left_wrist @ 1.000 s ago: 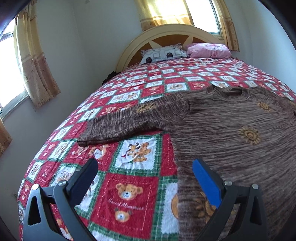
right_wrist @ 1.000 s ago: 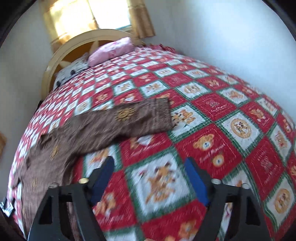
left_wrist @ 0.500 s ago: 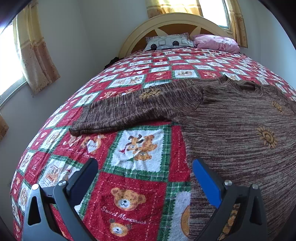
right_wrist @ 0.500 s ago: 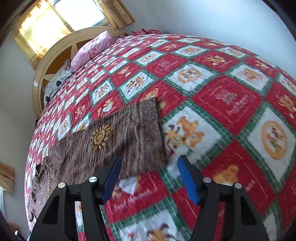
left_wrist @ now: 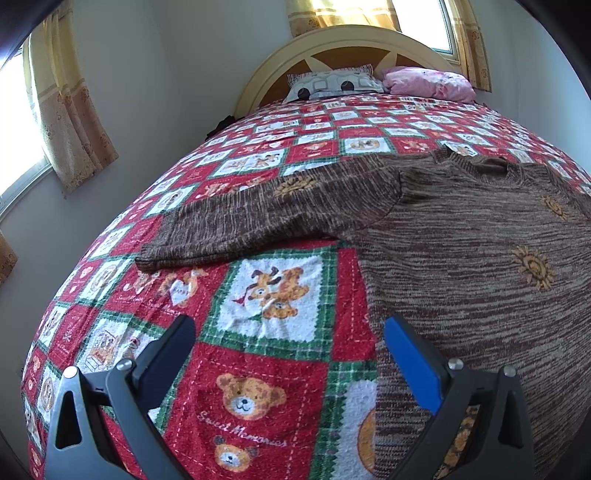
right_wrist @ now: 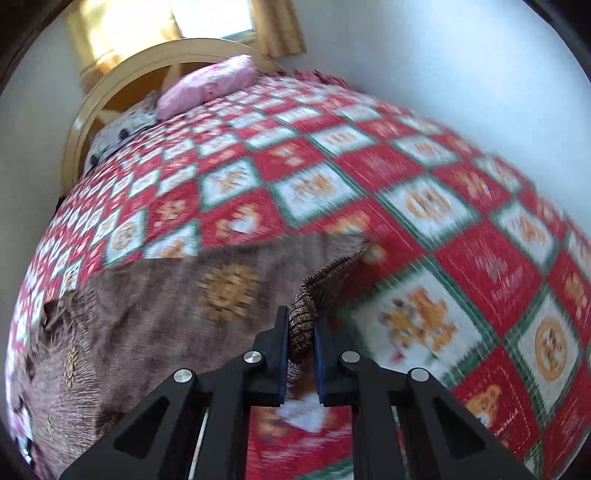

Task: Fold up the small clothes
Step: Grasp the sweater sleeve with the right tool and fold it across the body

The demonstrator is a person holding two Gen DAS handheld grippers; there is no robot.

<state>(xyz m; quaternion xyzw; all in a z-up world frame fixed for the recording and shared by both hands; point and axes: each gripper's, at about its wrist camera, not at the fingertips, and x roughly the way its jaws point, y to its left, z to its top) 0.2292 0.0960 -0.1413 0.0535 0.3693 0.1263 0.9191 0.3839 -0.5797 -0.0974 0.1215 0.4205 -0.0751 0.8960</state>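
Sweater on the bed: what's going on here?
A brown sweater lies spread flat on a teddy-bear quilt, sleeves out. The right tool is closing on the cuff of one sleeve, which is bunched up between its fingers; that view is motion-blurred. The left tool hangs open over the quilt beside the sweater's side edge, gripping nothing. No fold is made yet.

Your left wrist view is sharp and daylit; the windows (left_wrist: 421, 22) blow out white. Your right wrist view smears the bedspread (right_wrist: 369, 166) with motion blur. Fisheye bends both, corners black.
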